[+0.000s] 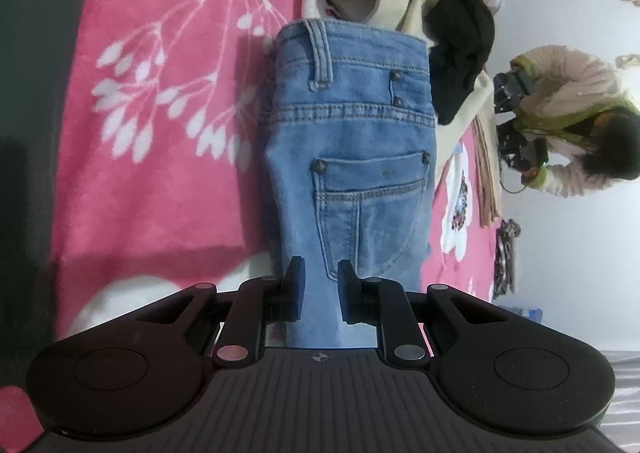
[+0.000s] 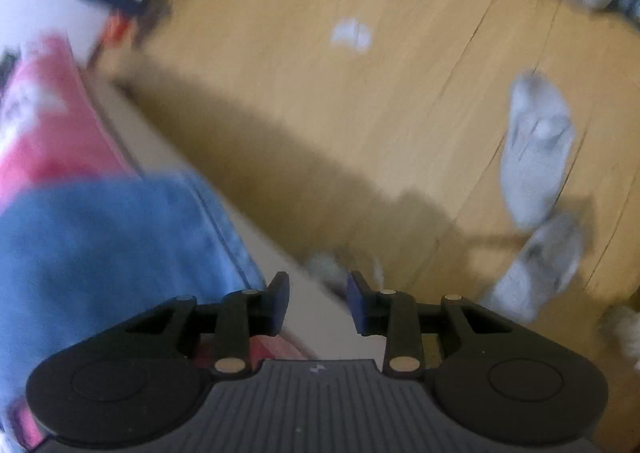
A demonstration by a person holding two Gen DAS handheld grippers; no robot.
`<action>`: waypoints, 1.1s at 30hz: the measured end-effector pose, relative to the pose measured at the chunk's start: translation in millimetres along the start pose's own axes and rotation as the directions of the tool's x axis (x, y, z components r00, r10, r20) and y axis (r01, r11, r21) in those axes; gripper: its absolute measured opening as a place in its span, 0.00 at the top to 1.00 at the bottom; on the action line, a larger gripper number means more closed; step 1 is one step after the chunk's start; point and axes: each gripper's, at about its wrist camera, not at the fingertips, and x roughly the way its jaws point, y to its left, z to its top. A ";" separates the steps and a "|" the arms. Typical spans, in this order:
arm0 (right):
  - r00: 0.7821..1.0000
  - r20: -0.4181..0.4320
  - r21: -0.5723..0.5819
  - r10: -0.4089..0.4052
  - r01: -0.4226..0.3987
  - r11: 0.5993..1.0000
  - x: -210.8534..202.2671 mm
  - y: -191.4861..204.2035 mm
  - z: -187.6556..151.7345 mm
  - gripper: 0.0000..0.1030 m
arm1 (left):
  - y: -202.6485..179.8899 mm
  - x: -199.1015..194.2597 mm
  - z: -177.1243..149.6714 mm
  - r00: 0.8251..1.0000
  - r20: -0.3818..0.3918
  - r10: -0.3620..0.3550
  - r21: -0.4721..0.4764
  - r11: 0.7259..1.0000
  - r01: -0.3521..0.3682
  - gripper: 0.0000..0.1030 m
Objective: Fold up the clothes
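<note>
The pink floral fleece blanket (image 1: 152, 101) covers the bed on the left of the left wrist view, and on it lies the folded pair of light blue denim jeans (image 1: 352, 157), back pocket up, waistband pointing away. The left claw (image 1: 322, 289) hovers over the near end of the jeans with a narrow gap between its blue pads and nothing pinched in it, so it reads as released. Just past the waistband sits a heap of beige and black unfolded clothes (image 1: 440, 37), touching or nearly touching the jeans; a careless reach for the next garment could drag the folded stack askew. Farther right a person in a cream padded jacket (image 1: 572, 109) bends over equipment.

In the blurred right wrist view the jeans (image 2: 104, 245) lie lower left, close to the bed edge, and could slide towards the light wooden floor (image 2: 320, 93) if nudged. The right claw (image 2: 318, 299) stands parted and empty, aimed past the edge at the floor, where pale grey shoes (image 2: 536, 157) lie
</note>
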 end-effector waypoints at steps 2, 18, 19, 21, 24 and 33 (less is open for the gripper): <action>0.996 0.088 -0.135 -0.025 0.036 0.990 -33.3 25.8 2.7 0.65 | -1.5 -1.2 3.0 0.999 0.011 0.032 0.013 0.999 -0.032 0.84; 0.961 0.119 -0.700 0.251 -0.098 0.707 -54.5 215.8 -79.0 0.59 | -87.8 2.9 -27.5 0.964 0.265 -0.009 0.885 0.399 -0.239 0.84; 0.963 0.118 -0.709 0.240 -0.087 0.700 -54.6 215.3 -80.3 0.59 | -90.6 18.4 -26.0 0.987 0.158 -0.013 0.914 0.381 -0.141 0.84; 0.968 0.124 -0.726 0.219 -0.062 0.685 -55.9 214.8 -85.5 0.59 | -85.5 54.9 -20.0 0.991 -0.132 0.018 0.905 0.410 0.113 0.84; 0.975 0.150 -0.744 0.167 0.000 0.669 -53.1 220.8 -89.6 0.57 | -64.7 102.0 -3.7 0.941 -0.325 0.097 0.866 0.430 0.255 0.92; 0.975 0.204 -0.750 0.091 0.096 0.655 -45.9 232.5 -93.1 0.51 | -42.4 74.9 62.4 0.996 -0.093 0.015 0.753 0.655 0.061 1.00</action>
